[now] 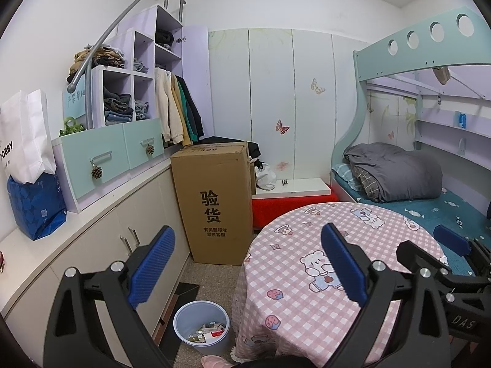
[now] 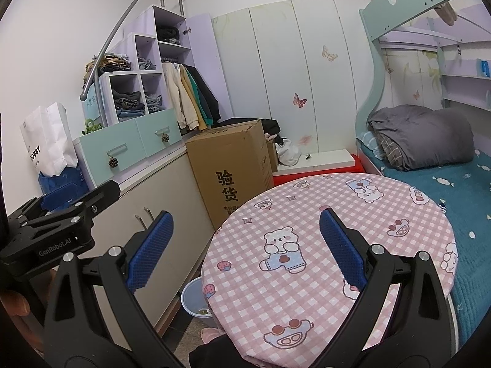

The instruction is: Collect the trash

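Observation:
A pale blue trash bin (image 1: 201,326) stands on the floor to the left of the round table (image 1: 322,263), with small cartons and paper scraps inside. In the right wrist view only part of the bin (image 2: 191,299) shows beside the table (image 2: 322,245). The table wears a pink checked cloth with bear prints, and I see nothing lying on it. My left gripper (image 1: 248,263) is open and empty, held above the table's left edge and the bin. My right gripper (image 2: 245,250) is open and empty over the table. Each gripper shows at the side of the other's view.
A tall cardboard box (image 1: 214,202) stands on the floor behind the bin. Beige cabinets (image 1: 101,254) run along the left with paper bags (image 1: 27,141) on top. A bunk bed (image 1: 429,190) with a grey duvet borders the table on the right. A red bench (image 1: 291,205) sits behind the table.

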Tool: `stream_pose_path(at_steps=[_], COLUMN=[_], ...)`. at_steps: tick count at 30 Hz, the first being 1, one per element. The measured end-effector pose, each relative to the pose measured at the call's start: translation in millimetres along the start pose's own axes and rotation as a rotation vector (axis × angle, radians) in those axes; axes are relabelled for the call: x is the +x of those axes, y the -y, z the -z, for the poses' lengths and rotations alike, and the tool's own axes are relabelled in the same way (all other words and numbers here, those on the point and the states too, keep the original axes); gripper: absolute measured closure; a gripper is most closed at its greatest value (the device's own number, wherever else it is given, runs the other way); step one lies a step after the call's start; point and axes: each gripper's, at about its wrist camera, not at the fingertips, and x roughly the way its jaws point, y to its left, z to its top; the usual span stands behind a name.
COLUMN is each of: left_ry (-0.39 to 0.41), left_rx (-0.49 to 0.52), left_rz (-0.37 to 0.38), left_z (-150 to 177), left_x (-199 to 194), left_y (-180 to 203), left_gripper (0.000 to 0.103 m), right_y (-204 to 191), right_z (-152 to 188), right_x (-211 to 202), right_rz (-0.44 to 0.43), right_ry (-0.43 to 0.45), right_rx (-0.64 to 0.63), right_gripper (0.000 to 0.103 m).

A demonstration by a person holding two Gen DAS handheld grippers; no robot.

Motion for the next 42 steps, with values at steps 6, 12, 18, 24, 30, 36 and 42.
stream_pose_path(at_steps=[6,12,18,24,30,36,42], left_ry=[-0.01,-0.024,-0.042,-0.051,-0.071,-0.092,-0.117], left_rx=[0.002,0.007,0.014,0.028,0.042,0.054,0.066], left_rz=[-0.003,-0.01,-0.021,-0.029,-0.037,-0.045,-0.039], left_z=[6,8,9,9,10,10,12], left_x=[3,9,17,27,39,52,67], left_y=[-3,0,4,12,23,34,48], left_gripper=[0.009,0.009,0.009,0.009,0.009,0.009,0.009], right_y=[5,7,15,26,41,56,78], right_z=[0,2,2,1,1,1,3], right_x=[4,8,16,25,34,43,52], right_rz=[-0.004,-0.008,-0.014,-0.017,-0.018,-0.014,0.016], right_ry=[-0.009,-0.016,-0.024,-0.03,-0.038,-0.045,-0.062], right_rx=[0.008,0.015,0.025,0.043,0.06,0.079,0.1], right_gripper=[0.009,0.009,0.009,0.009,0.009,0.009,0.009])
